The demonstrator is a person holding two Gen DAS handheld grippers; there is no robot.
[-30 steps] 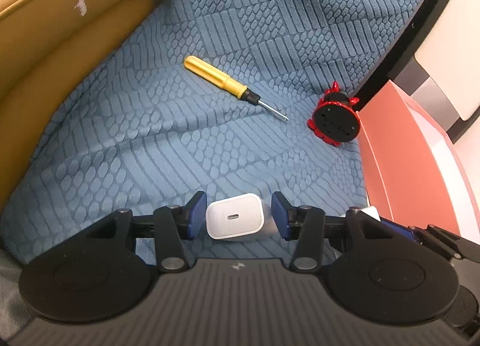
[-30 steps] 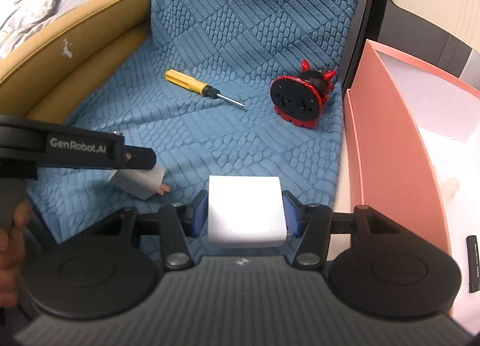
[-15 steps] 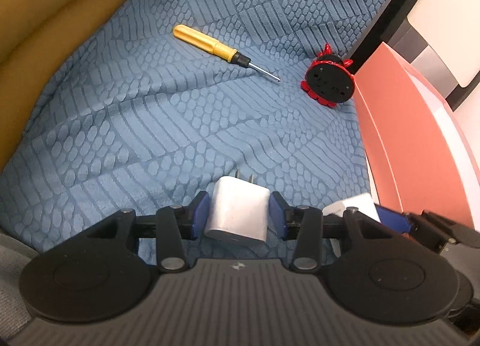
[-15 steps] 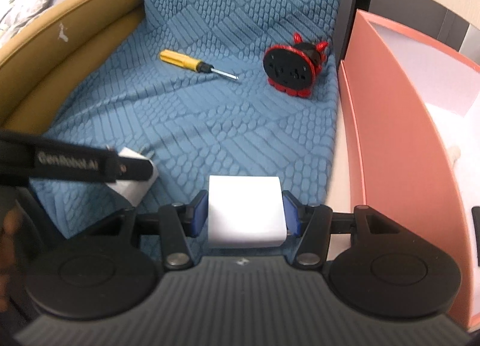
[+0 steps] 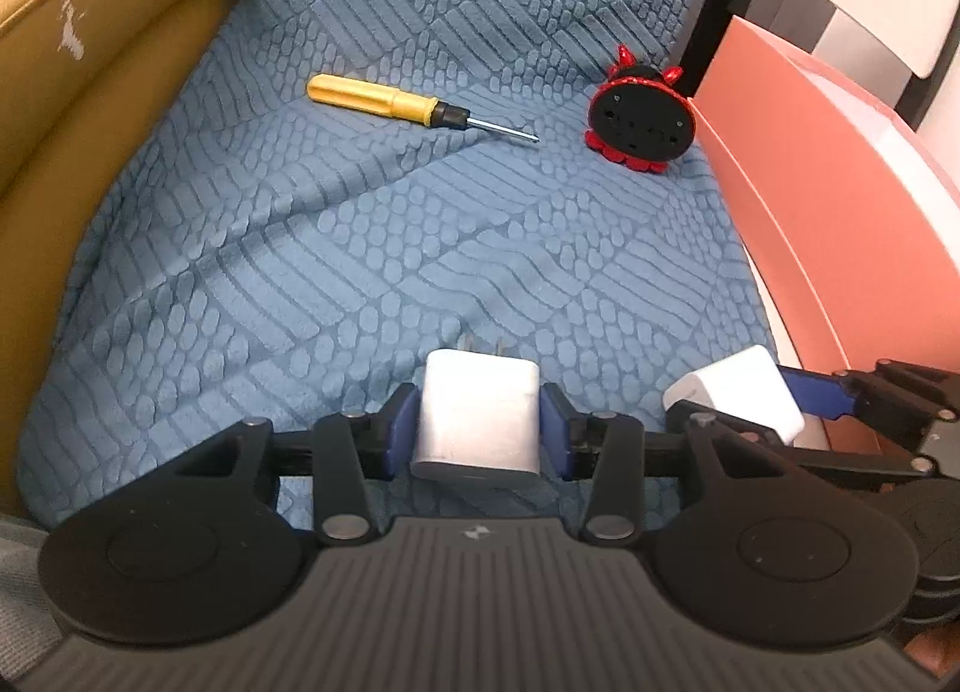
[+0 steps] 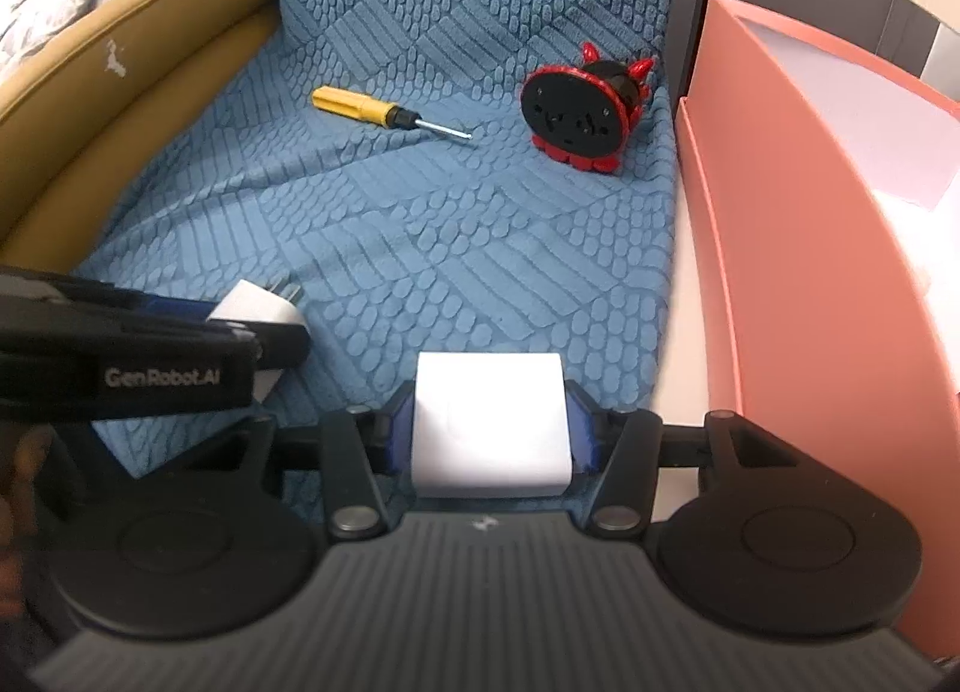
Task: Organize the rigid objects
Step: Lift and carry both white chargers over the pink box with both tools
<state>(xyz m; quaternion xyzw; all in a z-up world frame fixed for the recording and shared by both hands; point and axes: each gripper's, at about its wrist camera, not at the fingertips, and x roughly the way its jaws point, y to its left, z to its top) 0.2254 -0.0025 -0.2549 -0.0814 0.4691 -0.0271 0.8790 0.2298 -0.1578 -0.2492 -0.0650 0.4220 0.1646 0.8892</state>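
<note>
The left gripper (image 5: 479,427) is clamped on a small white plastic wall charger (image 5: 477,419) (prongs pointing away). The right gripper (image 6: 491,427) is clamped on a smooth white rectangular block (image 6: 489,422). Beyond, a yellow-handled screwdriver (image 5: 390,103) and a round red-and-black toy (image 5: 639,119) lie on the quilted blue blanket (image 5: 390,272), beside a pink cardboard box (image 6: 810,212).
</note>
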